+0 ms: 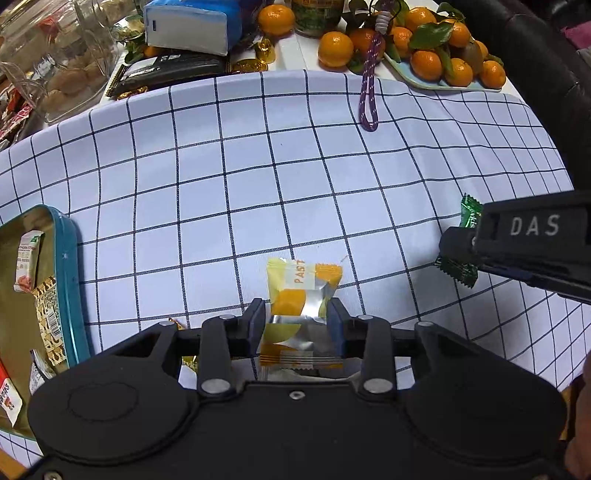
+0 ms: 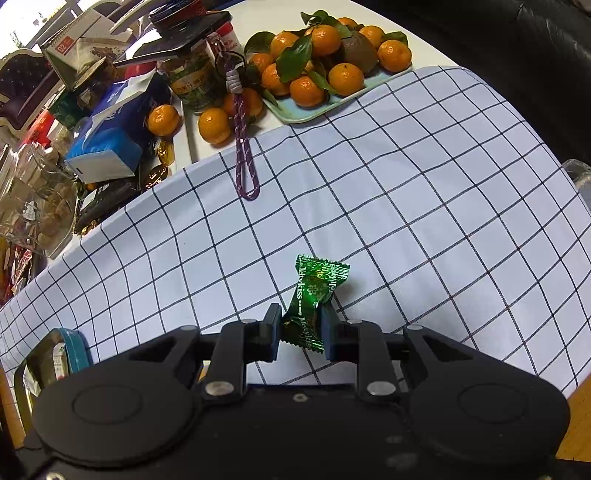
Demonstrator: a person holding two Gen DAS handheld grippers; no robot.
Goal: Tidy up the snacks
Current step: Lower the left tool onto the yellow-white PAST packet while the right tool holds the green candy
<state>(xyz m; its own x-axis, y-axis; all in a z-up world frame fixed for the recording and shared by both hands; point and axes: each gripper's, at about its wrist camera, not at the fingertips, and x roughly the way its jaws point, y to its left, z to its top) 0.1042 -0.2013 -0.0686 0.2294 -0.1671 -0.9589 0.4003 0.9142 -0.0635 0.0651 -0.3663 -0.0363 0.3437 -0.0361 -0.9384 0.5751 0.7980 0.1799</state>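
A white cloth with a dark grid (image 1: 258, 177) covers most of the table, and it is bare across the middle. Along its far edge stands a crowd of other things: a pale blue tray (image 2: 295, 112) heaped with leafy tangerines (image 2: 306, 88), a blue-and-white soft pack (image 1: 192, 24), a clear container of round biscuits (image 1: 62, 74), and a purple cord loop (image 1: 369, 88) that trails from the clutter onto the cloth. At the near left edge sits an open teal tin (image 1: 68, 280) with several wrapped snacks lying inside it. The left gripper (image 1: 295, 321) points steeply down over the cloth, a little right of the tin, with its jaws about halfway apart and closed on a yellow-and-silver pastry packet (image 1: 299, 291); the pads press on the packet's two sides, and its top end juts out beyond the fingertips, seemingly clear of the cloth. To the right of it, well apart from the tin, the right gripper (image 2: 297, 326) also points down, its jaws drawn in narrow and pinching a green foil candy (image 2: 314, 291) by its middle, with the twisted upper end sticking out past the fingers. From the left camera that candy shows as green foil above and below the right gripper's black finger.
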